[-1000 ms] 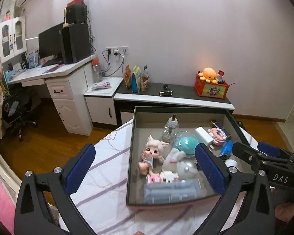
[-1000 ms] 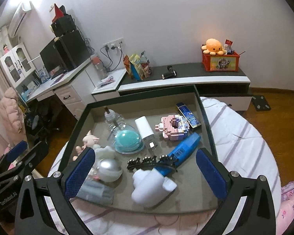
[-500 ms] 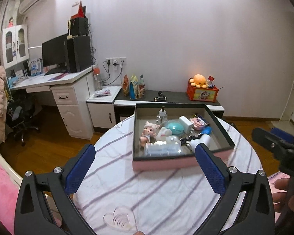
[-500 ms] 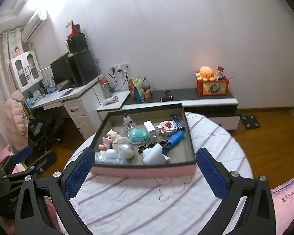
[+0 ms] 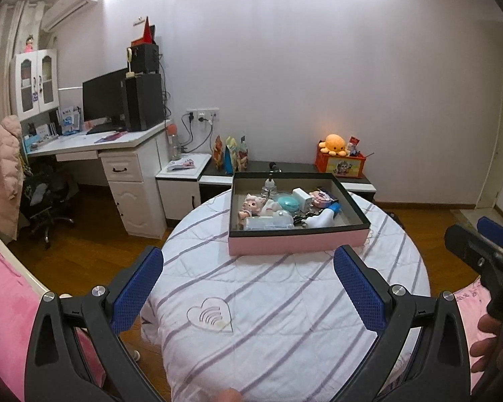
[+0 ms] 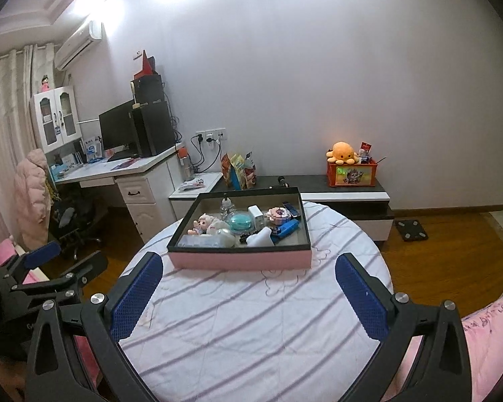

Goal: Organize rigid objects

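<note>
— Pulling back from the pink box [image 5: 296,244], you are now holding both claws well short of it; a second ago your left claw [image 5: 248,288] was hovering right over its contents, and half a second ago it was only partway out.

— And what is each claw carrying?

— Nothing. Your left claw is standing spread wide with bare striped cloth showing between its blue pads [image 5: 135,289]. Your right claw [image 6: 248,296] is gaping just as wide and is equally empty.

— Where are the objects sitting?

— Everything is lying inside the box at the far half of the round counter [image 5: 285,318]: the little doll [image 5: 249,205], the teal dome [image 5: 286,202], the white charger [image 5: 301,197], the blue tube [image 6: 286,227] and the white bottle [image 6: 260,236], all crowded together and touching. A clear heart-shaped piece [image 5: 210,315] is lying alone on the cloth, near your left claw.

— So what is the retreat telling you?

— Judging by the loaded box and empty claws, you are either finishing the sort or stepping back before another pass; the heart piece is looking like the only thing left outside.
</note>
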Motion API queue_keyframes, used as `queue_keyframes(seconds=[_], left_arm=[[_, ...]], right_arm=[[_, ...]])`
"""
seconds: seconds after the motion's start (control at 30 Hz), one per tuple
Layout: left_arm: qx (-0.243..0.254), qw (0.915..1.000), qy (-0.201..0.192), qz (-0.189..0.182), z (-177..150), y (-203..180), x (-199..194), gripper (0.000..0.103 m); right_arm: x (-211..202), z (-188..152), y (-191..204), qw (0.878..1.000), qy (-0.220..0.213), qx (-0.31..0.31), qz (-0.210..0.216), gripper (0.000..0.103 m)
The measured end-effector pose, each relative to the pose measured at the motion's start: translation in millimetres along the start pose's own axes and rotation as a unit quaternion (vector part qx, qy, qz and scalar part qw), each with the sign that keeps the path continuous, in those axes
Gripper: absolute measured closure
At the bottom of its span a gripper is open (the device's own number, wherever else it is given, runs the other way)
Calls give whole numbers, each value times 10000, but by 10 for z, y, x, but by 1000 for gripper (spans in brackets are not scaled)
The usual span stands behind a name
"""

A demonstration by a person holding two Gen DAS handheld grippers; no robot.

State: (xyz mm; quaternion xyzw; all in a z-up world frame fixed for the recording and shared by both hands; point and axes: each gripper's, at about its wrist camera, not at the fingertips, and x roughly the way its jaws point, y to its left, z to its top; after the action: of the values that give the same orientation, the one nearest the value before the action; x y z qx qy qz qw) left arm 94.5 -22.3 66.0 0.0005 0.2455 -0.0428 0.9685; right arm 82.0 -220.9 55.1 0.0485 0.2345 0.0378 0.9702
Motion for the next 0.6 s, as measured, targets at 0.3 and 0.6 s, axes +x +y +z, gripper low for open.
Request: queue_keyframes(seconds=[0.3,0.6], left_arm=[[-112,9998,-36,-130,-230,-18,-347,0],[-82,9999,-122,-86,-309,-30,-497,0]], right_arm=[[-225,-280,48,9999,97,18,-72,0],[-339,-343,100,9999,63,-39,-114,0]])
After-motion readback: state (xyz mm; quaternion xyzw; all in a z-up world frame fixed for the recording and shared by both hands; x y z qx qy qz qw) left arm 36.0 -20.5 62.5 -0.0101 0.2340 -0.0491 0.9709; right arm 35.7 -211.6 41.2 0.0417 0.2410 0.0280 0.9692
